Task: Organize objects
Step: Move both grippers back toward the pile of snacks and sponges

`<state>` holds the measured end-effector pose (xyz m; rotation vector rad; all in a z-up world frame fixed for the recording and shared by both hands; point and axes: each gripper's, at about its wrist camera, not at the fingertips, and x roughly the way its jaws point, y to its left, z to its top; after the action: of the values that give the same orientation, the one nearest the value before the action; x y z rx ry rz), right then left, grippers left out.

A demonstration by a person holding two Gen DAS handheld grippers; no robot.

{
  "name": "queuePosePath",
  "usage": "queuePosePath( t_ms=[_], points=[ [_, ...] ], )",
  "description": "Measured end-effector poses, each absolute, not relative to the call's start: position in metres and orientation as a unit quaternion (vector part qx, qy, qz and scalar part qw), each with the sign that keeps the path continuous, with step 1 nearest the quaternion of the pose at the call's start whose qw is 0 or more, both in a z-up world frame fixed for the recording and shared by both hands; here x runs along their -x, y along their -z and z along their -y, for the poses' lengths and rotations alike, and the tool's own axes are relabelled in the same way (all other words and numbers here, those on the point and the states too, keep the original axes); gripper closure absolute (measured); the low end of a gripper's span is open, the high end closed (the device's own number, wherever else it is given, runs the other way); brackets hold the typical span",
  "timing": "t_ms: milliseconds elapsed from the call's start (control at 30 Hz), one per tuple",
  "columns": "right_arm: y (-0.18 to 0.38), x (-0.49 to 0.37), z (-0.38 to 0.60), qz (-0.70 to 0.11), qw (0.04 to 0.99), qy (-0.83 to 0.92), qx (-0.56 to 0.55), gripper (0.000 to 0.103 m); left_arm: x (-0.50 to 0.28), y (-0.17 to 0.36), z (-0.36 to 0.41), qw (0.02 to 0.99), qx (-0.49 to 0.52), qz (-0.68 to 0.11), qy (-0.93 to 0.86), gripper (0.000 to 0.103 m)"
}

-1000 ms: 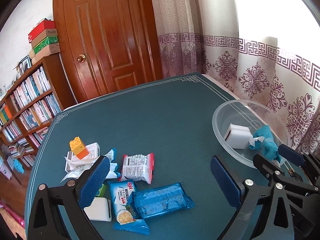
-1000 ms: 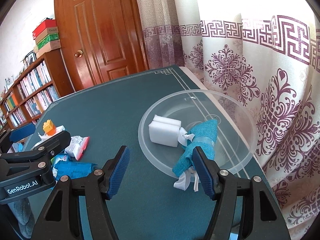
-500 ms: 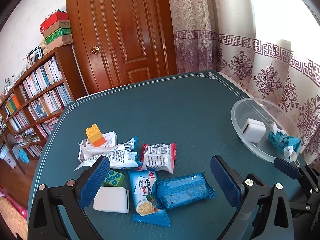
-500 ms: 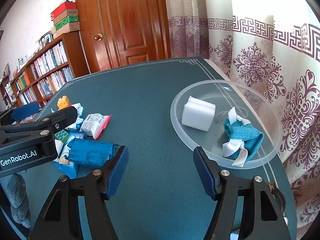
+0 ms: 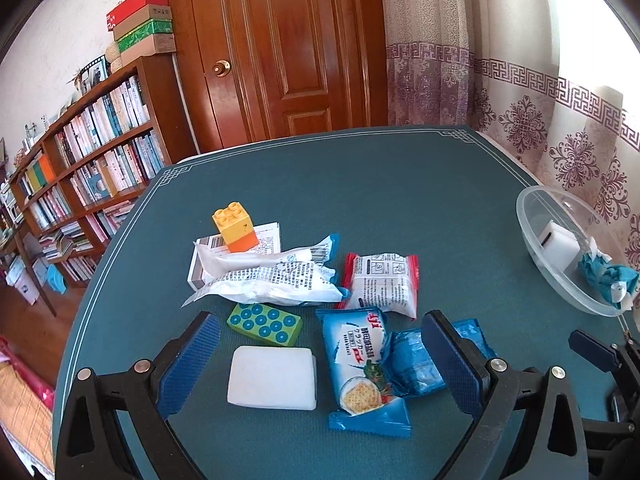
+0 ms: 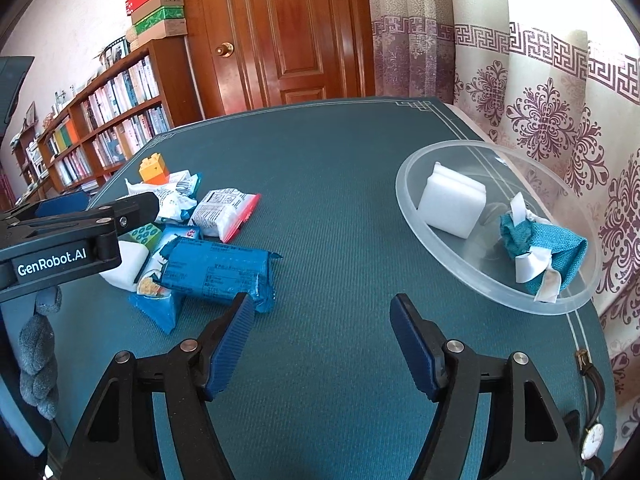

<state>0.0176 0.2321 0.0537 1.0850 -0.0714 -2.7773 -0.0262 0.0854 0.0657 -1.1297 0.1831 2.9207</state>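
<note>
In the left wrist view, my left gripper (image 5: 320,360) hangs open over a heap of items on the green table. A white sponge (image 5: 272,378), a cracker packet (image 5: 364,368) and a blue packet (image 5: 416,360) lie under its spread fingers. In the right wrist view, my right gripper (image 6: 322,340) has its jaws opening over bare cloth, with nothing between them. To its right stands a clear bowl (image 6: 460,272) holding a white sponge (image 6: 452,204) and a teal cloth bundle (image 6: 544,252).
A yellow-orange brick (image 5: 236,230), a green dotted block (image 5: 264,324), a white wrapper (image 5: 272,280) and a red-edged packet (image 5: 384,284) sit further back in the heap. A wristwatch (image 6: 592,436) lies at the table's right edge. Bookshelf left, curtain right.
The teal cloth that sat between my right fingers now lies in the bowl, and that gripper has drawn back. My left gripper has swung left and down over the heap.
</note>
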Motion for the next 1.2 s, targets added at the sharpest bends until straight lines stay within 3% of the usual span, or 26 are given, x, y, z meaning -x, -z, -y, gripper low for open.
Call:
queuePosePath(
  t_ms=[533, 867, 1200],
  points=[
    [-0.061, 0.006, -0.210, 0.055, 0.140, 0.918, -0.368, 0.031, 0.031, -0.034, -0.016, -0.054, 0.402, -0.022, -0.914, 0.001],
    [-0.071, 0.052, -0.184, 0.078, 0.218, 0.902, -0.364, 0.031, 0.029, -0.030, -0.013, -0.032, 0.408, -0.016, -0.912, 0.001],
    [-0.041, 0.069, -0.181, 0.083, 0.263, 0.868, -0.413, 0.031, 0.031, -0.026, -0.022, -0.001, 0.415, -0.013, -0.910, 0.001]
  ],
)
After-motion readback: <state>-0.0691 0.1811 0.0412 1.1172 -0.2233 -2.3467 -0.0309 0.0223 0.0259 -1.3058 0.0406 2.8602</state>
